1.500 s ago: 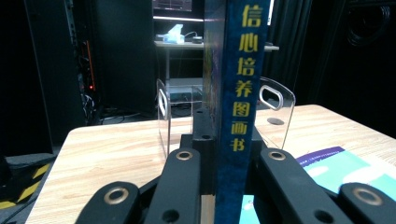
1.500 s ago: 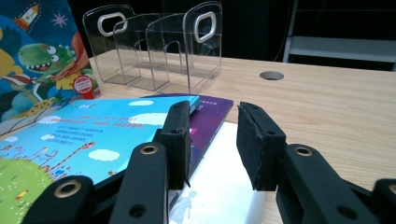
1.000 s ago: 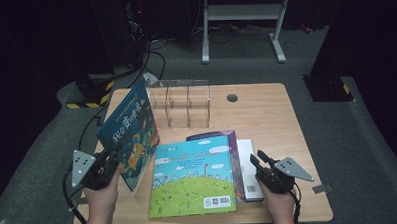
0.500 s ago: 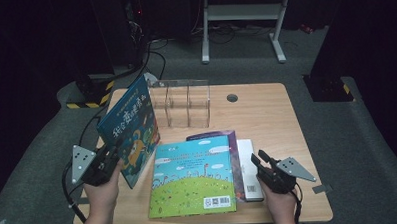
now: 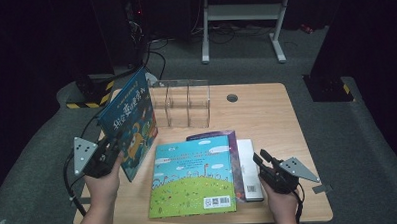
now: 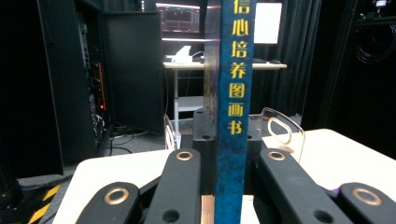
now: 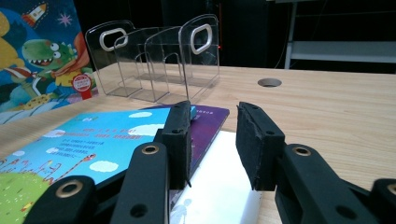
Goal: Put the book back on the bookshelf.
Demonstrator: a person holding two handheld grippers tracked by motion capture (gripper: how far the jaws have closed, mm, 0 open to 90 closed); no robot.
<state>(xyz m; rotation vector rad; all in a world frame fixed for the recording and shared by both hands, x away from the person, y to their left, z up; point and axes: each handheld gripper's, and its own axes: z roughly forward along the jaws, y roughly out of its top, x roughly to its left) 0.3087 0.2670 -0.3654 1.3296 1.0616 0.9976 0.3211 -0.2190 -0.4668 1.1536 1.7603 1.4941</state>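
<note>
The table point(image 5: 266, 114) is evenly lit from above and the room around it is dark. Both gripper views are sharp beyond the jaws, soft close in, with glare on the clear rack point(image 7: 187, 51).

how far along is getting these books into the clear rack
Early. Nothing is in the clear rack yet. In hand: the left gripper is shut on the blue dinosaur picture book, lifted upright beside the rack. Left: slotting it in, then the green-cover book, purple book and white book lying flat. The right gripper is open, holding nothing.
</note>
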